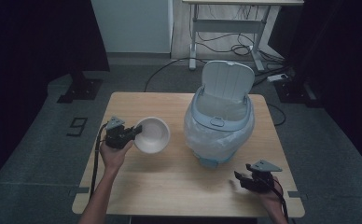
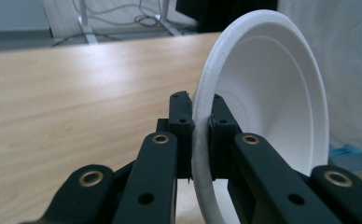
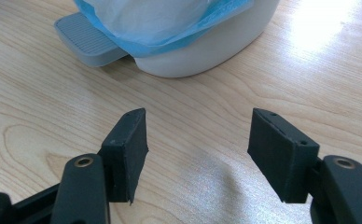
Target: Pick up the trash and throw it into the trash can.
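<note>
Light wooden desk (image 1: 179,186) carries pale blue-and-white pedal bin (image 1: 219,128), clear plastic liner fitted, lid tipped up: mouth open, ready to receive. White round foam bowl (image 1: 152,135) tilted on edge left of bin, apart from it, above desk. Left tongs (image 1: 133,133) clenched on bowl rim, one pad each side. Right tongs (image 1: 240,179) released, empty, low over desk near bin's grey foot pedal (image 3: 88,39). Judgement: pickup done; carry across and drop into bin left.

A white bowl (image 1: 152,135), a pale blue-grey bin (image 1: 220,116), a light wooden table (image 1: 179,186).
</note>
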A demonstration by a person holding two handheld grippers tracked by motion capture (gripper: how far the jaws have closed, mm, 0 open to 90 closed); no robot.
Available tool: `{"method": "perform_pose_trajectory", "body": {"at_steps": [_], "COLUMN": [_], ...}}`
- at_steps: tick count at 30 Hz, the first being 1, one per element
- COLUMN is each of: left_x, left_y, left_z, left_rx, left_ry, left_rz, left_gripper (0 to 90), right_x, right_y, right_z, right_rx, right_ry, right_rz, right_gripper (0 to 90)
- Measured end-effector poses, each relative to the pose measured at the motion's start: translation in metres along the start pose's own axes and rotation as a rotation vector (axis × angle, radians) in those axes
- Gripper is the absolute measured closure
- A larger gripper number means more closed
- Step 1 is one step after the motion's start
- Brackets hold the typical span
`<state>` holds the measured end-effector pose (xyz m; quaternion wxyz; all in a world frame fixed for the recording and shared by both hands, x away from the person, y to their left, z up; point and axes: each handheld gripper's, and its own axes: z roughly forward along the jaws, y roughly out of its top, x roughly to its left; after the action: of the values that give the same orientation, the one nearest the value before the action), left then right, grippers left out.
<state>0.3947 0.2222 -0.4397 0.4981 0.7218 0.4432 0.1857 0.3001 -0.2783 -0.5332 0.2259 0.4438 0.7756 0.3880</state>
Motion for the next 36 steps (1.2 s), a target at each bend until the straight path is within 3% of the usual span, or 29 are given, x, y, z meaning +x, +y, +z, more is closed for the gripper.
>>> {"method": "perform_pose_trajectory", "body": {"at_steps": [12, 36], "left_x": [-0.018, -0.058], "left_y": [0.04, 0.102], "left_z": [-0.027, -0.051], "left_rx": [-0.093, -0.169], "left_ry": [-0.069, -0.149], "left_rz": [0.021, 0.112], "left_gripper": [82.9, 82.9], "right_x": [-0.002, -0.002], "right_y": [-0.001, -0.003], "right_z": [0.0, 0.003], "right_rx": [0.001, 0.018], "right_ry": [-0.005, -0.006], "right_rz": [0.005, 0.005], "right_gripper": [37.0, 37.0]}}
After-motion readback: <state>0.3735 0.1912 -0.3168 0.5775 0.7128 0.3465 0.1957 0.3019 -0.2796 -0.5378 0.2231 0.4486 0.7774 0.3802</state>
